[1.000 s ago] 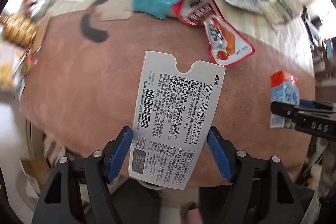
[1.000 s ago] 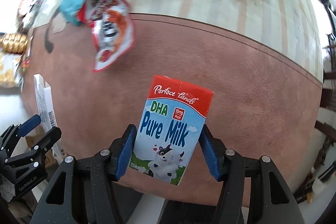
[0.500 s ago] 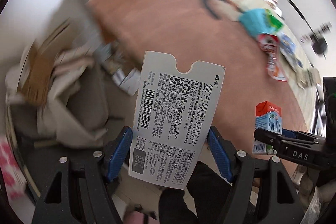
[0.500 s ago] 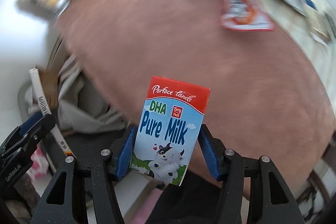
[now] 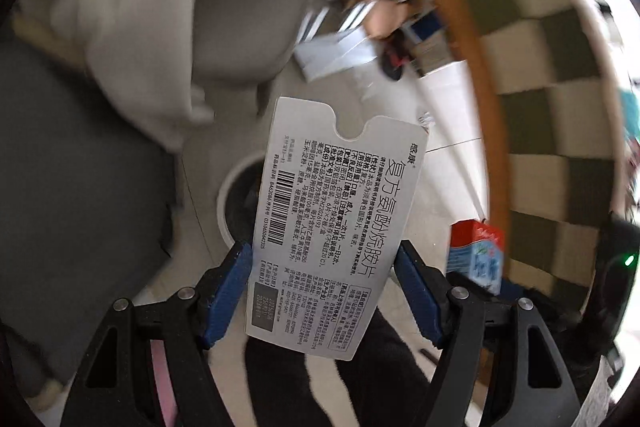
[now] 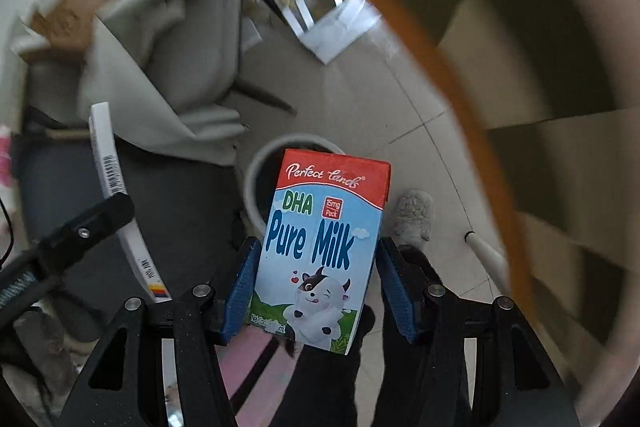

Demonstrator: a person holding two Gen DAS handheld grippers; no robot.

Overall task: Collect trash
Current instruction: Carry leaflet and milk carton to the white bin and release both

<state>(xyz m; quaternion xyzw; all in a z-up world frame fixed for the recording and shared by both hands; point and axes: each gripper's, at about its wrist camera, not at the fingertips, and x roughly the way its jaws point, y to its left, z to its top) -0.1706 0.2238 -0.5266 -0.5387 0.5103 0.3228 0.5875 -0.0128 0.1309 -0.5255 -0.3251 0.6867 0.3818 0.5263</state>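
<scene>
1. Two grippers show, each with two blue pads. The left gripper (image 5: 324, 289) is clamped on one flat white medicine box (image 5: 336, 227), its pads pressing the box's two long edges low down. The right gripper (image 6: 316, 291) is clamped on one milk carton (image 6: 320, 247), gripped at its lower sides.
2. One medicine box: it stands up from the left pads, leaning slightly right, with a barcode and dense black print facing the camera. In the right wrist view the same box (image 6: 116, 195) appears edge-on at the left, as a thin white strip.
3. One milk carton: red top, blue front reading "Pure Milk", a cartoon cow below. In the left wrist view it (image 5: 478, 251) shows only in part at the right, blurred.
4. One round white-rimmed bin (image 6: 256, 179) stands on the pale tiled floor (image 6: 400, 115), directly behind and below the carton in the right view. In the left view only an arc of its rim (image 5: 226, 195) shows beside the medicine box; the rest is covered by the box.
5. What lies inside the bin is dark and cannot be made out.
6. One checked cloth (image 5: 560, 87) with an orange-brown edge fills the right side of both views, smeared by blur.
7. Grey fabric (image 6: 168, 67) and loose papers (image 6: 340, 31) lie at the upper left; their number and kind are too blurred to tell.
8. One grey fuzzy slipper (image 6: 414, 219) shows just right of the carton; dark trouser legs run off the bottom edge.
</scene>
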